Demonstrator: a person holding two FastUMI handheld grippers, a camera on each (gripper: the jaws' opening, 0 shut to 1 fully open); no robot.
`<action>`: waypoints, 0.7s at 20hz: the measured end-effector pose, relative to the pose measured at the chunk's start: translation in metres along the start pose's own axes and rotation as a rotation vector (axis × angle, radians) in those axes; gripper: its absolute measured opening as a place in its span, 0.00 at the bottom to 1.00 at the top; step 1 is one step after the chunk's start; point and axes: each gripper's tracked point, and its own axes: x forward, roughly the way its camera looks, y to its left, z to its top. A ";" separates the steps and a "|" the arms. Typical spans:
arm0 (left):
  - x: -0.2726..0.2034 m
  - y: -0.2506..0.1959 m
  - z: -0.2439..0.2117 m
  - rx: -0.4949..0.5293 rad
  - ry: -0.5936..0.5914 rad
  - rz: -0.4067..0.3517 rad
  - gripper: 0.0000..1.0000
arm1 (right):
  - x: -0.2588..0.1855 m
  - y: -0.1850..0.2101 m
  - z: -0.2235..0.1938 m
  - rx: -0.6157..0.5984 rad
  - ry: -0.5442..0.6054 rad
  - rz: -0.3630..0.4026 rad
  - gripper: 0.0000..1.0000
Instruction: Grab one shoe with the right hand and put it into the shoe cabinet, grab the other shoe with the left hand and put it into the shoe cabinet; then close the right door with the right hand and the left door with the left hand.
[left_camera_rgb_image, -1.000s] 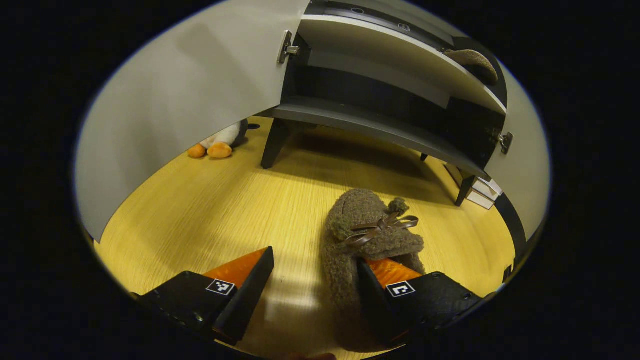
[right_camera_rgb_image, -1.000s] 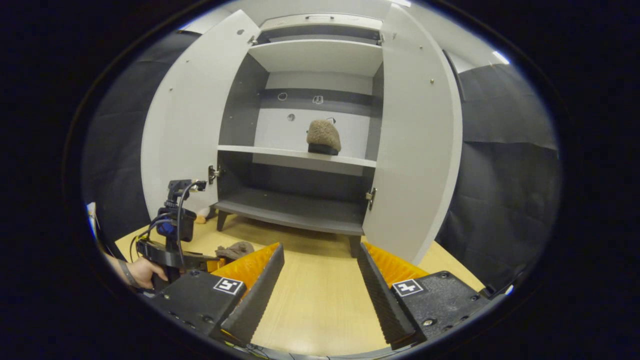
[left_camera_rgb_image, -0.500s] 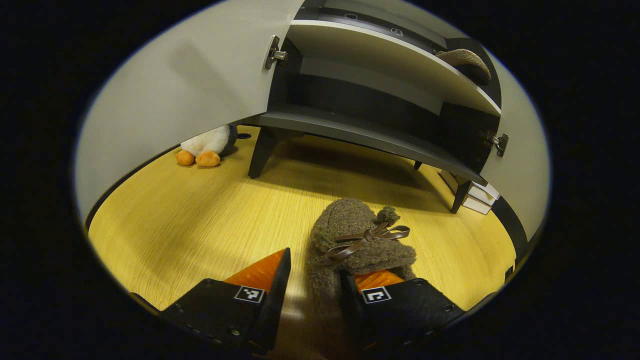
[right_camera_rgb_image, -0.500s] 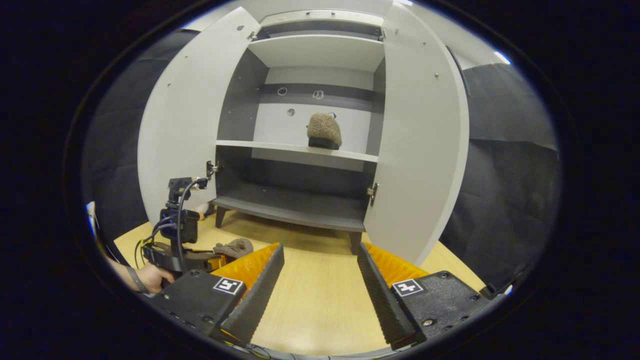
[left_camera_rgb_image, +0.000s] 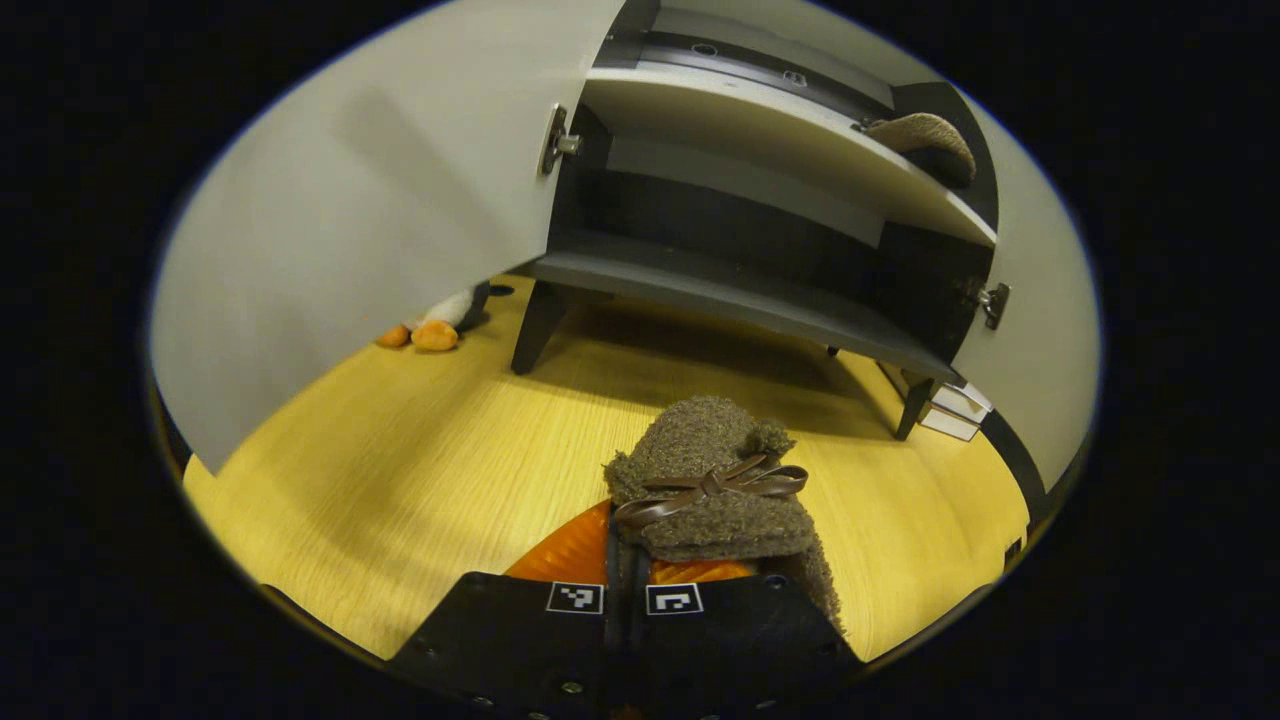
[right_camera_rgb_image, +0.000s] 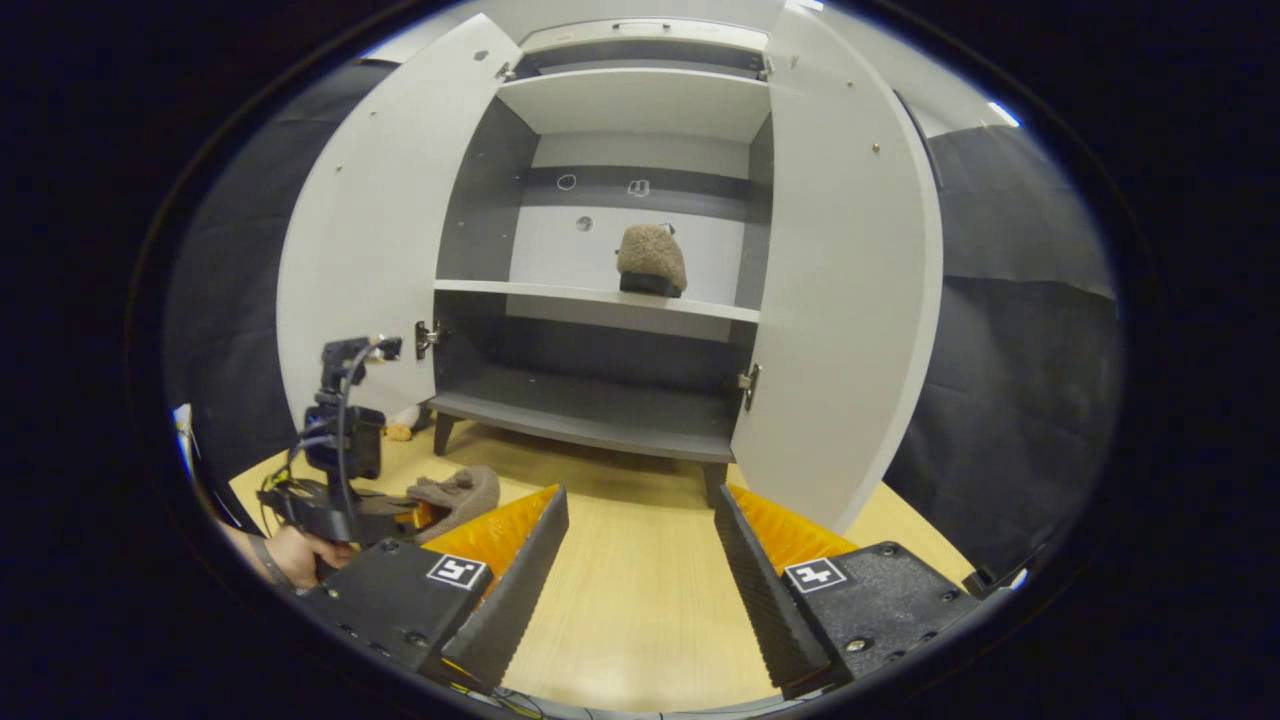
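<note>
A fuzzy brown slipper (left_camera_rgb_image: 712, 478) with a brown bow is pinched at its side wall by my left gripper (left_camera_rgb_image: 626, 560), whose fingers are shut on it just above the wooden floor. In the right gripper view the same slipper (right_camera_rgb_image: 455, 492) sits in the far-off left gripper (right_camera_rgb_image: 400, 508), held by a hand at lower left. The other slipper (right_camera_rgb_image: 651, 260) rests on the cabinet's middle shelf (right_camera_rgb_image: 560, 296), also seen as the slipper (left_camera_rgb_image: 925, 138) at upper right. My right gripper (right_camera_rgb_image: 640, 540) is open over the floor, nothing between its fingers. Both cabinet doors stand open.
The left door (left_camera_rgb_image: 380, 200) and right door (right_camera_rgb_image: 840, 300) swing wide. A plush penguin toy (left_camera_rgb_image: 432, 326) lies behind the left door by a cabinet leg (left_camera_rgb_image: 535, 325). White boxes (left_camera_rgb_image: 950, 408) sit beside the right leg. The bottom shelf (right_camera_rgb_image: 590, 415) is bare.
My left gripper has shut on the slipper's side and lifted its toe off the floor. The right gripper has stayed open and nearly still.
</note>
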 end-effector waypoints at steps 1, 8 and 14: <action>-0.017 0.000 0.016 0.035 -0.042 0.016 0.01 | 0.000 0.000 -0.002 -0.001 0.002 0.000 0.94; -0.090 -0.044 0.148 0.009 -0.272 -0.086 0.01 | 0.003 0.004 -0.003 0.020 -0.002 0.009 0.93; -0.077 -0.072 0.271 0.071 -0.469 -0.111 0.01 | 0.001 -0.003 -0.003 0.036 -0.016 -0.011 0.93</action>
